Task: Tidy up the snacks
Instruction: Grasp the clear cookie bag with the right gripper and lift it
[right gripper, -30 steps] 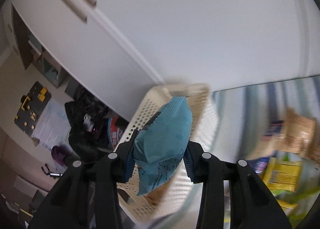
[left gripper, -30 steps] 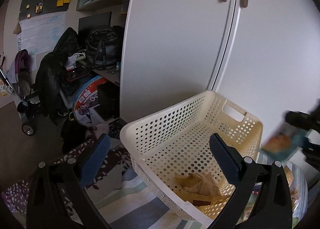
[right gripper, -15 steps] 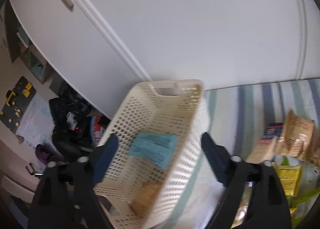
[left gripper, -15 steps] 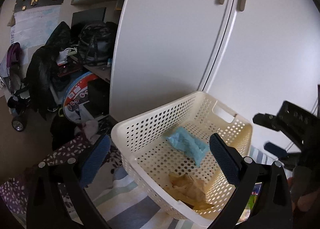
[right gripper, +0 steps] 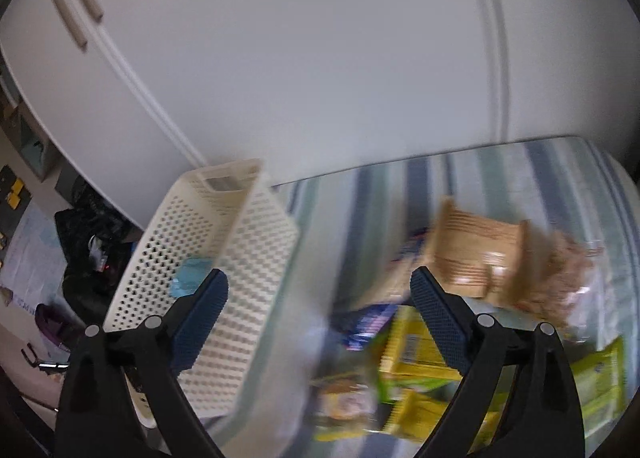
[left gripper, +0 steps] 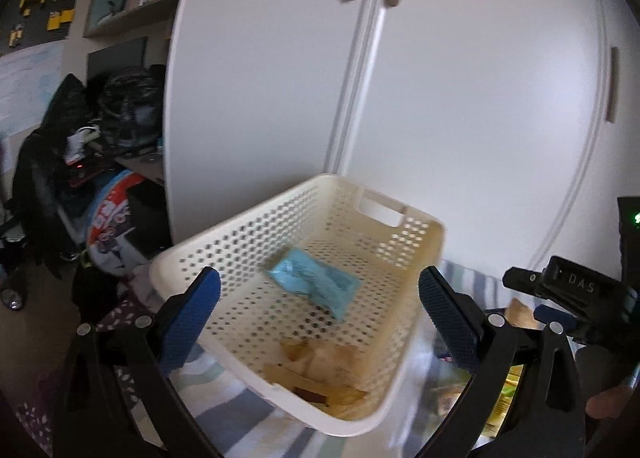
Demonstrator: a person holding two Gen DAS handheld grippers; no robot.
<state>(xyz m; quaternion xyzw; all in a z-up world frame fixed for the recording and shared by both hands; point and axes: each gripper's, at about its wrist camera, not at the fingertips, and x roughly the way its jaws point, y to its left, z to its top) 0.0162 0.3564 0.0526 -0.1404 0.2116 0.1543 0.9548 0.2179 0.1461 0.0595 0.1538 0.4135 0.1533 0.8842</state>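
**Blue bag is in the basket, claw goes for more**

The blue snack bag (left gripper: 314, 284) was pinched in the right claw (right gripper: 320, 318) 1 second ago. Now it lies inside the white basket (left gripper: 224, 246), and that claw has let go and swung over toward the snack pile (right gripper: 424, 342). Its 2 fingers stand wide apart with nothing between them. The left claw (left gripper: 320, 322) is spread wide too and grips nothing; it hangs in front of the basket.

I think 1 drop is done and the next pick is starting. The right claw needs to come down on 1 packet in the pile, maybe the brown bag (right gripper: 480, 254), and squeeze it.

The left view looks down into the basket. It shows the blue bag near the middle and some tan packets (left gripper: 320, 370) at the near end. The right view shows the heap of yellow, green and brown packets on the striped cloth (right gripper: 520, 166), which the left view mostly hides. The right view is blurry, so I cannot read any packet.
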